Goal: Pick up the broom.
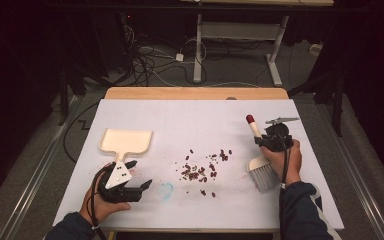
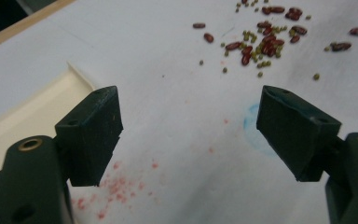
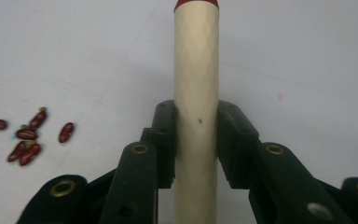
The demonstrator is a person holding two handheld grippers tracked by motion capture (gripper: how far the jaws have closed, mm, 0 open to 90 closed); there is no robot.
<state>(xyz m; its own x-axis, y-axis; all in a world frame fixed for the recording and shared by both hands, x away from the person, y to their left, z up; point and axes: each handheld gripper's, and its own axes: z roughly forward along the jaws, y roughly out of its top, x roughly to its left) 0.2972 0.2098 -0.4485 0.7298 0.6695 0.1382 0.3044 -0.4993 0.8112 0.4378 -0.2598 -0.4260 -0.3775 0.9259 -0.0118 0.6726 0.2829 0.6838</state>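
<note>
Hands came in at the near edge of the table (image 1: 130, 205), one gripper in each. Left gripper (image 1: 141, 175) hung low over the white sheet with its jaws spread wide and nothing between them; in the left gripper view its blocky black pads (image 2: 93, 133) framed bare sheet, a scatter of pink specks and a faint blue ring.

Right gripper (image 1: 266, 141) had its jaws clamped on the brush (image 1: 258, 150), pressing the handle from both sides in the right gripper view. Brush handle (image 3: 196, 93) was a smooth, pale, round stick with a red tip. Its long axis ran from the fanned grey bristles, nearest the person and down by the sheet, away toward the far side with the red tip raised. It stood at the right of the table, beside the spill.

Beans (image 1: 202, 167) lay between the two grippers: glossy dark red, oblong ones mixed with small round greenish ones, loosely clustered with a few strays.

Dustpan (image 1: 126, 142), just beyond the left gripper, was cream, flat and shallow with a low rim, its short handle toward the person and its wide mouth facing away. It held nothing.
</note>
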